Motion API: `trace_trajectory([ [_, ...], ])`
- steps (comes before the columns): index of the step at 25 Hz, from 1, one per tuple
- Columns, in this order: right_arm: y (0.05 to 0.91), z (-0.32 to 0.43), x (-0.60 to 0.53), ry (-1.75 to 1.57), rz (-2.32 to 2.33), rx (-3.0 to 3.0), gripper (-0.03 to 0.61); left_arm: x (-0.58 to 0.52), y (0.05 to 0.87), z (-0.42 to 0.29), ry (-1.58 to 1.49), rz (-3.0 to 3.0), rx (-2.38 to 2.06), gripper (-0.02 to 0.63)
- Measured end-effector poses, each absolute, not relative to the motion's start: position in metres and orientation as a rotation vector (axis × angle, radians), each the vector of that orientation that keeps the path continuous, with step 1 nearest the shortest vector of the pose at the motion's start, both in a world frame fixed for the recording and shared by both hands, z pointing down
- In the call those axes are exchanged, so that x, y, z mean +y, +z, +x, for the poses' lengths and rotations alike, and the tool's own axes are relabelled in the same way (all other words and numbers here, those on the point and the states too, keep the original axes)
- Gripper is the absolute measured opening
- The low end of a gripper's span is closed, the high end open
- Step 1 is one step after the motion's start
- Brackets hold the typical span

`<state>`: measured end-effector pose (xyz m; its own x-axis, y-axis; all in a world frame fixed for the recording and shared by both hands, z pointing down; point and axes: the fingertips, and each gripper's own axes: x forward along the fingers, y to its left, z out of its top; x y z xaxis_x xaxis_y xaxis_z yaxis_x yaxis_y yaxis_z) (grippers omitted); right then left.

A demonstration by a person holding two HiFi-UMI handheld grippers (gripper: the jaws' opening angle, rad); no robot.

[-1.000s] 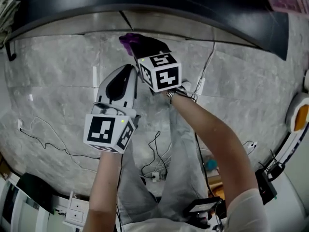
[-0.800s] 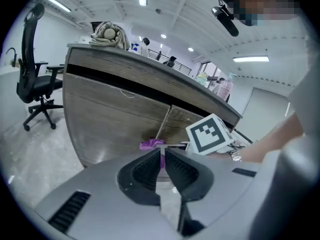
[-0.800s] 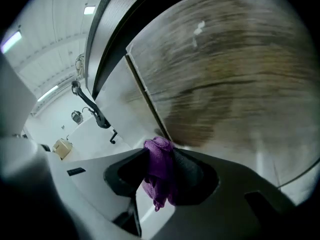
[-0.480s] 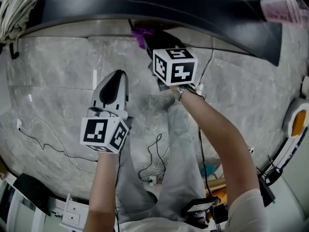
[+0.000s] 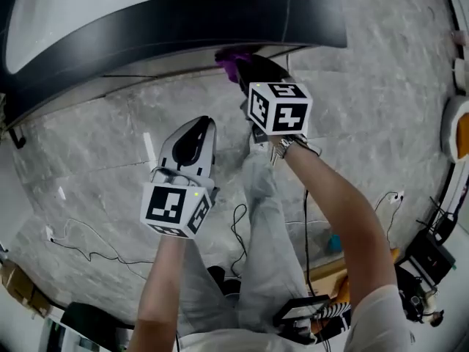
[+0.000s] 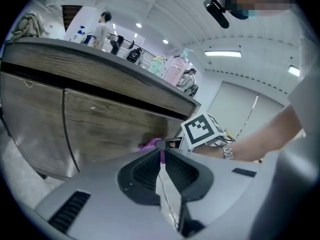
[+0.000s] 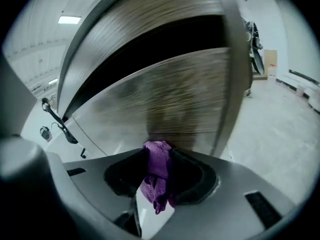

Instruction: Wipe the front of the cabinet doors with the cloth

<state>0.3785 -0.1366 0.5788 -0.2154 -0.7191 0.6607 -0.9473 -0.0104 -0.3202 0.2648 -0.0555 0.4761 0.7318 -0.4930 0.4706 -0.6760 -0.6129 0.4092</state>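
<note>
Right gripper [image 7: 159, 151] was clamped on the purple cloth [image 7: 156, 176]. The cloth's tip appeared to touch the door [image 7: 180, 99] straight ahead, so this hand was nearer. Left gripper [image 6: 161, 156], jaws together and empty, hung short of the door.

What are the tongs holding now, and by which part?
Right tongs clamp the purple cloth near its bunched tip; the rest trails back between the jaws. Left tongs are shut, empty.

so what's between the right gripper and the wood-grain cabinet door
Only the purple woven cloth, clamped in the right gripper; the right gripper view shows its tip reaching the wood-grain cabinet door.
</note>
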Motion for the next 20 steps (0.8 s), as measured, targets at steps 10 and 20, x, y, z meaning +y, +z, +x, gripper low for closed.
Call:
trace_trajectory([
  [10,0.577,0.488,-0.102,1.076,2.011,-1.792,0.153,-0.022,0.478,0.333,0.456,2.412,-0.726,0.015],
  [20,0.581,0.356,-0.090,1.115,1.768,-1.987,0.153,-0.040,0.488,0.238,0.481,2.377,-0.859,0.015],
])
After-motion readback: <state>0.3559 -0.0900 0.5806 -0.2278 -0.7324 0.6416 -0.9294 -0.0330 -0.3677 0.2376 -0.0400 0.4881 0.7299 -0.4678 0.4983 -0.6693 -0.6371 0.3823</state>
